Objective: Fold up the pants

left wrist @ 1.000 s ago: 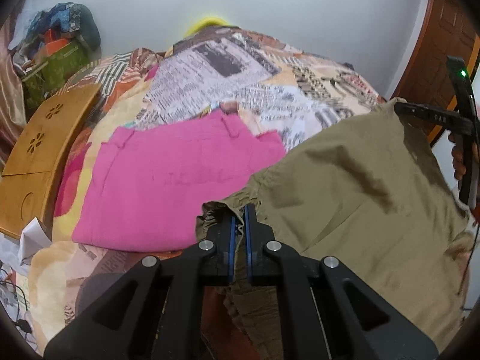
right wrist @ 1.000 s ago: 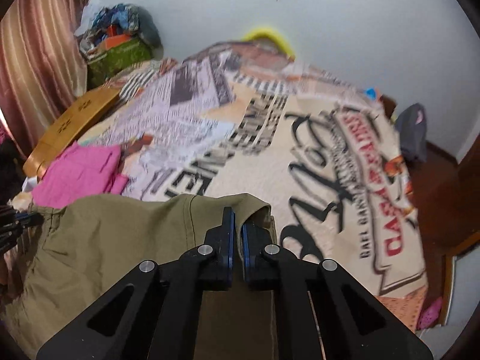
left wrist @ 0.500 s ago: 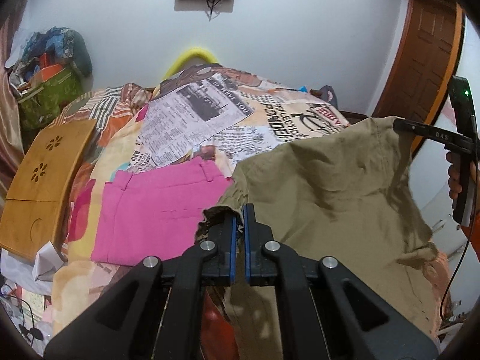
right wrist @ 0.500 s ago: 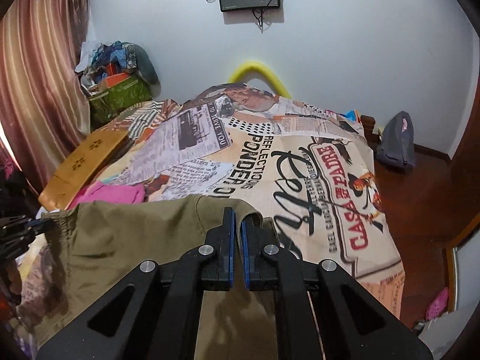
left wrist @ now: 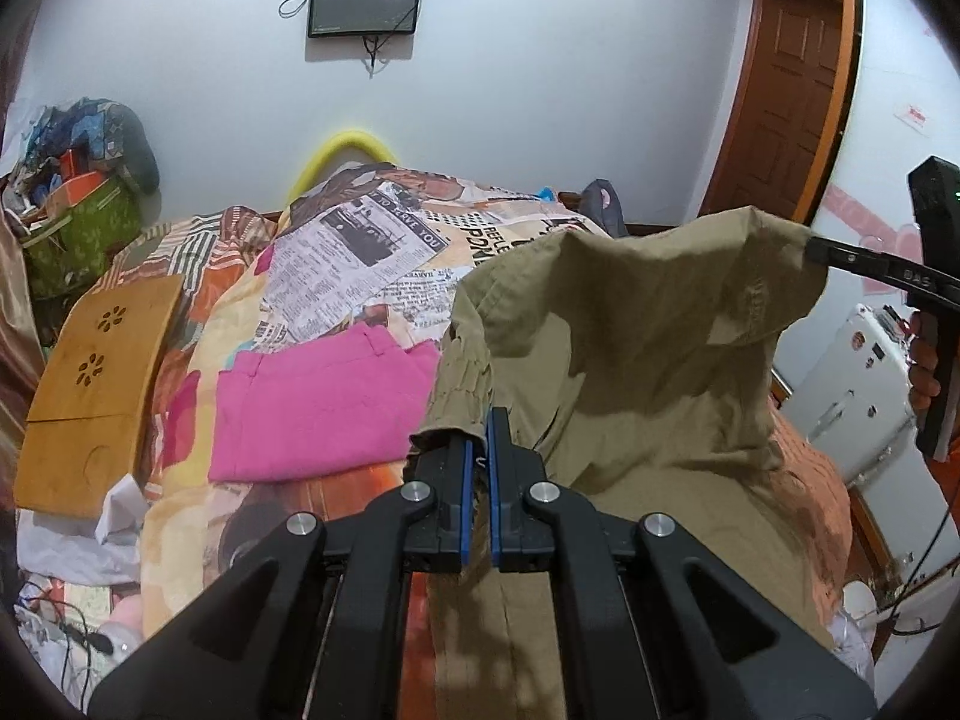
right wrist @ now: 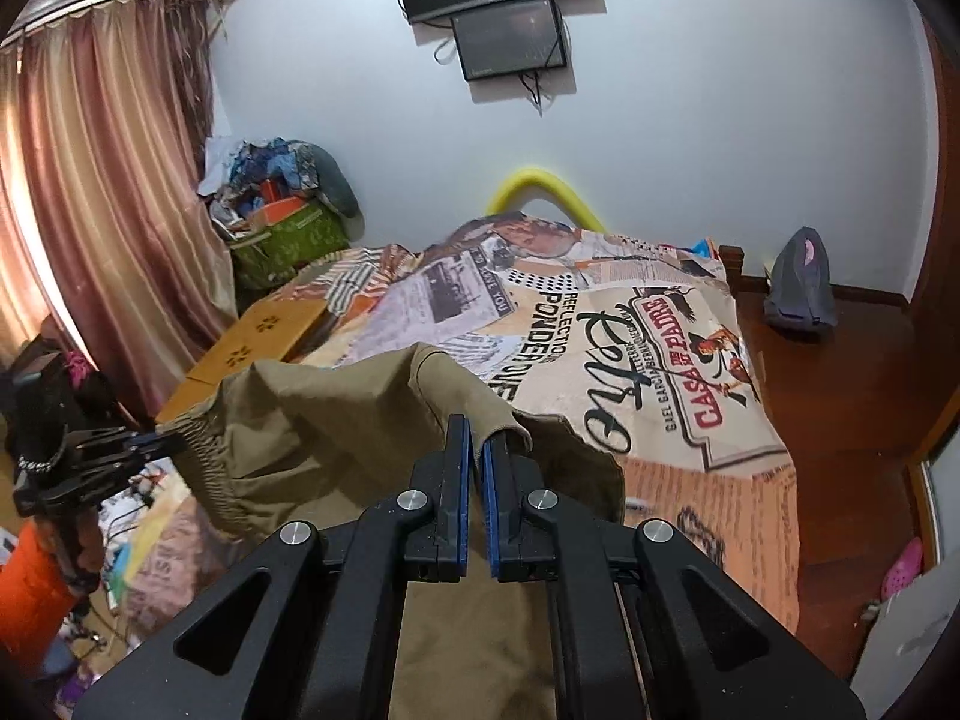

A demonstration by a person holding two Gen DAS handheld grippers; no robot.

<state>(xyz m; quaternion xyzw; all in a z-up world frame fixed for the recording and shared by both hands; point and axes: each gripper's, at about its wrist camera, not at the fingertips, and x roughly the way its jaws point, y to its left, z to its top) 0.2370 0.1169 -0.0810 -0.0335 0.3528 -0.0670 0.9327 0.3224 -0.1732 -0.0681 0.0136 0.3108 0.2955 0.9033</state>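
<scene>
Pale walls frame a bedroom where a wide bed [right wrist: 708, 468] under a newspaper-and-poster print bedspread fills the middle, a dark flat screen [right wrist: 510, 48] mounted above its yellow curved headboard [right wrist: 543, 186]. Up in the air over the near end of that bed hangs the olive-khaki cotton pair of pants [left wrist: 630, 372], stretched between two grippers. The left gripper [left wrist: 478, 468], black with blue pads, is clamped tight on the gathered elastic waistband at one corner, cloth pinched right between the pads. Over on the other side, the right gripper [right wrist: 474, 468] is closed just as firmly on the opposite corner of the waistband, a fold of khaki poking up between its blue pads. From the left wrist view you can see that right gripper [left wrist: 816, 252] biting the far corner, with a hand [left wrist: 927, 372] wrapped on its handle. The fabric sags in a loose hollow between the two grips, and the legs hang down towards the bedspread's near edge. Beside the pants, flat on the bed, lies a folded bright pink cloth garment [left wrist: 318, 408]. A light wooden folding lap table [left wrist: 96, 384] with flower cut-outs rests at the bed's left edge, and rose-coloured striped curtains [right wrist: 102, 228] hang beyond it.
</scene>
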